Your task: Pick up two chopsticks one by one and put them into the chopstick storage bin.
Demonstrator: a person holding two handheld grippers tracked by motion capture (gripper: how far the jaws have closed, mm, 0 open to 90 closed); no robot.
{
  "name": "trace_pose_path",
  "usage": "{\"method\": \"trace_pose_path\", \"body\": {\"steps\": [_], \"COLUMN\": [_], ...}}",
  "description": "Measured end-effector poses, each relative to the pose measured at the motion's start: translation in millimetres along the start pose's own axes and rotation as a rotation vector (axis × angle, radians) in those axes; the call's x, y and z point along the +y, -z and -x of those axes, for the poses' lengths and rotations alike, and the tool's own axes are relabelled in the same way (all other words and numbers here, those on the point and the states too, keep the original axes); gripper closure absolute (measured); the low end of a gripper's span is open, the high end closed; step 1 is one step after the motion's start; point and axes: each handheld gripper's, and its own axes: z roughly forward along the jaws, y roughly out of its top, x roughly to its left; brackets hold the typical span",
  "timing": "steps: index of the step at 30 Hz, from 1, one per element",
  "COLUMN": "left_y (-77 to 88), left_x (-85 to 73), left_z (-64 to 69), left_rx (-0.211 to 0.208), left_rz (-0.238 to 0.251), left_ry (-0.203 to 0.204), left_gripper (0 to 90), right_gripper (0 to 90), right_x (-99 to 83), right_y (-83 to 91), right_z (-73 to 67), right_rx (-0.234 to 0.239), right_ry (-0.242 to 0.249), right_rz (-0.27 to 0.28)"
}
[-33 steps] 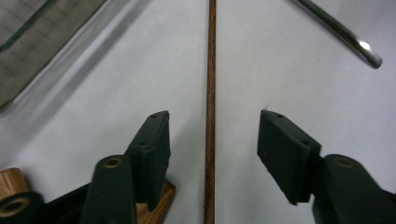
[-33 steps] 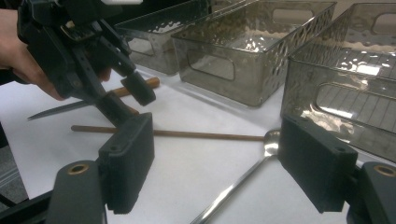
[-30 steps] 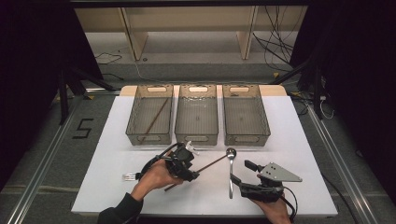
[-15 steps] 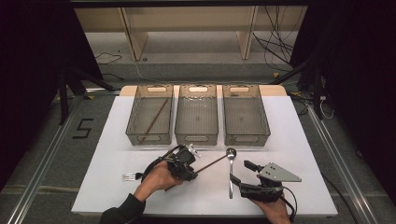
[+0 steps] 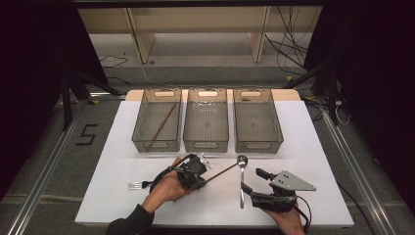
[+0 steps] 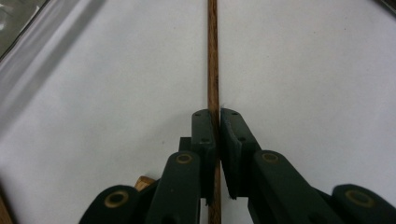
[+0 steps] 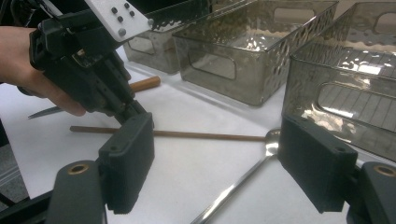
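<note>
The left tool has just been closing, and now its two black jaws pinch a thin brown stick — a chopstick. In the left gripper view the pads press on the chopstick from both sides, with no gap left.

The chopstick lies flat on the white counter. Seen from above, its long line runs from the left tool out toward two o'clock, and its far tip ends just beside the bowl of a spoon. So the grip is near one end, and most of the stick pokes out ahead of the jaws.

The right tool sits near the front edge, at about four o'clock from the stick. Its jaws stand wide apart with nothing between them. In the right gripper view the spoon handle runs along between those open jaws, and the chopstick crosses farther off.

Three clear bins stand in a row at twelve o'clock. The left bin already has one brown stick inside, lying slanted. That bin is at about eleven o'clock from the left tool — the nearer hand for it.

I think the next move is to lift the stick and turn it, so its long line fits along the bin. A fork lies at nine o'clock from the left hand.
</note>
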Motion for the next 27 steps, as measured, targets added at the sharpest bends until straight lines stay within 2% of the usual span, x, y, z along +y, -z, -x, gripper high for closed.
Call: {"method": "trace_pose_path", "body": {"steps": [5, 12, 23, 27], "left_y": [1.3, 5.6, 24.0, 34.0], "left_x": [-1.4, -4.9, -8.2, -9.5], "left_z": [-0.9, -4.4, -13.9, -18.5], "left_rx": [-0.022, -0.046, -0.050, -0.054], "left_rz": [-0.010, -0.037, 0.000, 0.033], "left_ry": [0.013, -0.003, 0.011, 0.028], "left_gripper": [84.5, 84.6, 84.6, 84.6], "right_gripper": [27.9, 27.9, 27.9, 27.9], "right_x": [0.1, 0.2, 0.0, 0.1], "right_y": [0.5, 0.4, 0.0, 0.1], "right_z": [0.6, 0.4, 0.5, 0.6], "right_rx": [-0.004, -0.004, -0.002, -0.003], "right_ry": [-0.002, -0.004, -0.004, -0.004], "right_rz": [0.002, 0.003, 0.000, 0.001]}}
